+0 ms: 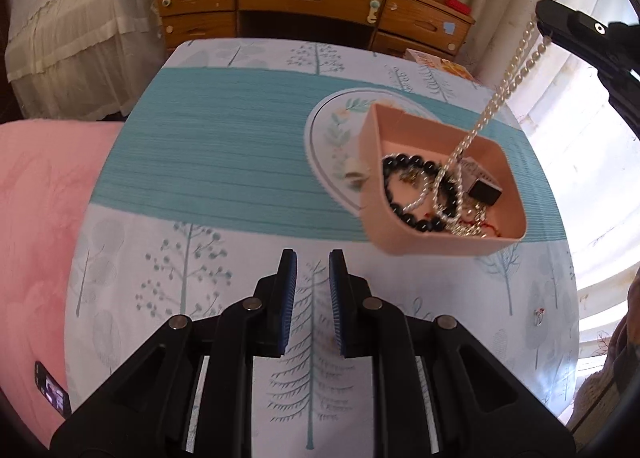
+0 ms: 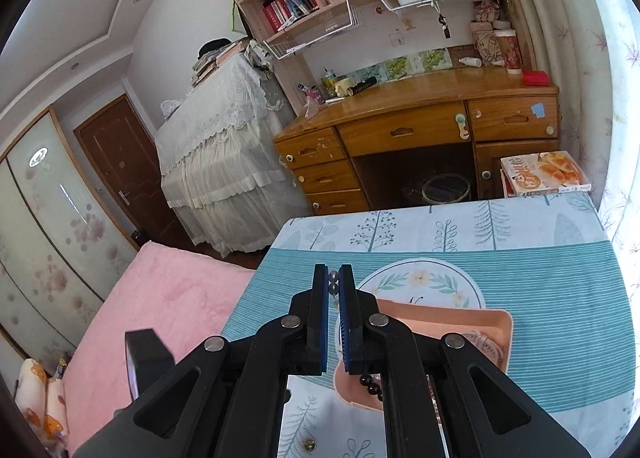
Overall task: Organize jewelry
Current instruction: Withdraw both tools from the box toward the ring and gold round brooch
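Bedroom light is falling on a tree-patterned surface [image 1: 168, 258] beside a pink bed [image 1: 36, 218]. Its pink tray [image 1: 440, 246] is sitting near the right edge, holding a black bead bracelet [image 1: 400, 214] and tangled chains. High above it, the right tool [image 2: 333, 284] is pinching a pearl necklace [image 1: 496, 98] whose lower loop is lying in the tray. That loop could likely snag the bracelet and tip the tray. Lower down, the left tool [image 1: 313, 262] is hovering part-open, gripping nothing, over bare cloth with room leftward.
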Available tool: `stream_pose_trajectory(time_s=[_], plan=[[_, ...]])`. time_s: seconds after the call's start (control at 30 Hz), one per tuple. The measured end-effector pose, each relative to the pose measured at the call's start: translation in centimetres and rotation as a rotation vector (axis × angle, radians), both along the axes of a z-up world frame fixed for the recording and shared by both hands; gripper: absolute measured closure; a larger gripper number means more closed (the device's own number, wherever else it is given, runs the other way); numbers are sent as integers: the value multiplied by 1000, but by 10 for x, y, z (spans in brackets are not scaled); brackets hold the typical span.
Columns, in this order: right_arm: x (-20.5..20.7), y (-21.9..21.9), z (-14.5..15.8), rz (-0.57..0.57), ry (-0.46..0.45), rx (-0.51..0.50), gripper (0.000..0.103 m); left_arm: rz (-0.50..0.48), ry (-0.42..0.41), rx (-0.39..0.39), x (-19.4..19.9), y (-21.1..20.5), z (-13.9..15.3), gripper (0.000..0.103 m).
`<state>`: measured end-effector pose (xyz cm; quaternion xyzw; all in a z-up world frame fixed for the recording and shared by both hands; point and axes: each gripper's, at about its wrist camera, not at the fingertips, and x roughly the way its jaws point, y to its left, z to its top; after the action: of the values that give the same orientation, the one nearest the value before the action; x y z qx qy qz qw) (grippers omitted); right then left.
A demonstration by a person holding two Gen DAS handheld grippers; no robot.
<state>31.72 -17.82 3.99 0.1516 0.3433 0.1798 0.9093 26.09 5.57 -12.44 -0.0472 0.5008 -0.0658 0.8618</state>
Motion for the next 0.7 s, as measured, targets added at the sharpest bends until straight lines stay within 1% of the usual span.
stream_pose_trajectory(time_s=[0.2, 0.33, 0.47, 0.53, 0.6, 0.63, 0.67, 0.7], plan=[[24, 27, -21, 23, 36, -5, 99, 23, 10, 5, -12, 15, -12, 89], [33, 35, -33, 9, 50, -26, 99, 27, 25, -7, -17, 20, -18, 89], [43, 30, -58, -39, 121, -54, 98, 22, 31, -8, -21, 22, -22, 89], [46, 25, -73, -53, 164, -54, 97, 9, 33, -17, -25, 23, -24, 89], [45, 17, -86, -58, 192, -47, 86, -2, 37, -30, -27, 23, -25, 89], [42, 12, -93, -63, 203, -42, 75, -6, 38, -33, -29, 23, -25, 89], [40, 10, -97, -69, 207, -39, 69, -9, 38, -32, -31, 22, -26, 89], [34, 6, -100, -72, 200, -36, 68, -10, 37, -30, -33, 22, -25, 89]])
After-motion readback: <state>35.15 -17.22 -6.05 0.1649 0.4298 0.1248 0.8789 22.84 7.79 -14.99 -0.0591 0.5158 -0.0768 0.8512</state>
